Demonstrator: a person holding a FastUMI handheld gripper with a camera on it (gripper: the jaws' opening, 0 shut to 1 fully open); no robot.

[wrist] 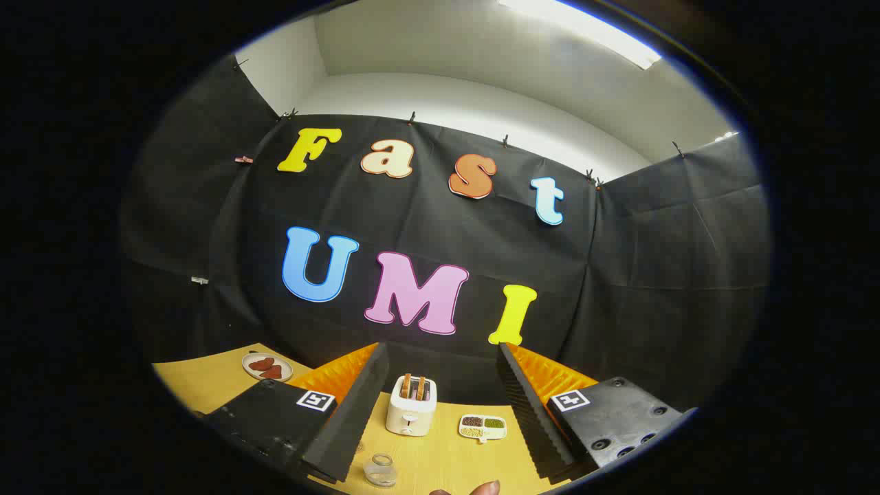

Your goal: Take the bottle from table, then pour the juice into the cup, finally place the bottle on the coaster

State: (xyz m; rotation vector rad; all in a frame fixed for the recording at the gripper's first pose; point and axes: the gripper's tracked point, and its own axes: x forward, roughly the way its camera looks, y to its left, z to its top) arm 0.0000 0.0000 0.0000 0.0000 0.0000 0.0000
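1. The claw [440, 412] is held high over the worktop [454, 460], its fingers wide apart with nothing between them.
2. I can make out no bottle here, and no coaster either.
3. A small clear glass cup [380, 470] stands on the worktop just below and between the fingers, near the left one.
4. Beyond it are a toaster [411, 407] and a small dish of grains [482, 427]; a plate [267, 366] lies far left.
5. Likely handling: a juice bottle would be smooth, fairly heavy and sloshing; grip it mid-body, squarely, below the neck.
6. The cup looks light and easily tipped, so pour gently.
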